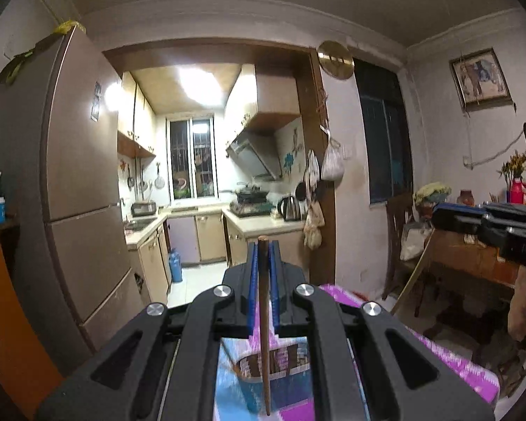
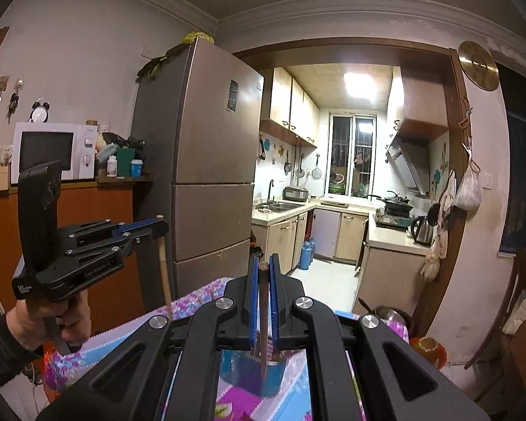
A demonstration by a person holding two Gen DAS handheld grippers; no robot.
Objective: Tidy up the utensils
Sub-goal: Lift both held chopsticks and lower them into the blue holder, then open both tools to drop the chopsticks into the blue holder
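Note:
My left gripper (image 1: 263, 245) is shut on a brown wooden chopstick (image 1: 264, 333) that hangs straight down over a blue cylindrical utensil holder (image 1: 263, 379) on the patterned tablecloth (image 1: 438, 358). My right gripper (image 2: 262, 259) is shut on a slim metal utensil with a textured end (image 2: 263, 315), which hangs over the blue holder (image 2: 249, 375). The left gripper also shows in the right wrist view (image 2: 157, 224), held by a hand, with a pale stick (image 2: 164, 270) below its tips. The right gripper shows at the right edge of the left wrist view (image 1: 438, 210).
A tall fridge (image 2: 207, 175) stands to the left of the kitchen doorway. A microwave (image 2: 52, 151) sits on an orange cabinet (image 2: 87, 245). A metal pot (image 2: 391, 314) and an orange cup (image 2: 426, 347) sit at the table's right end. A wooden chair (image 1: 399, 245) stands beyond.

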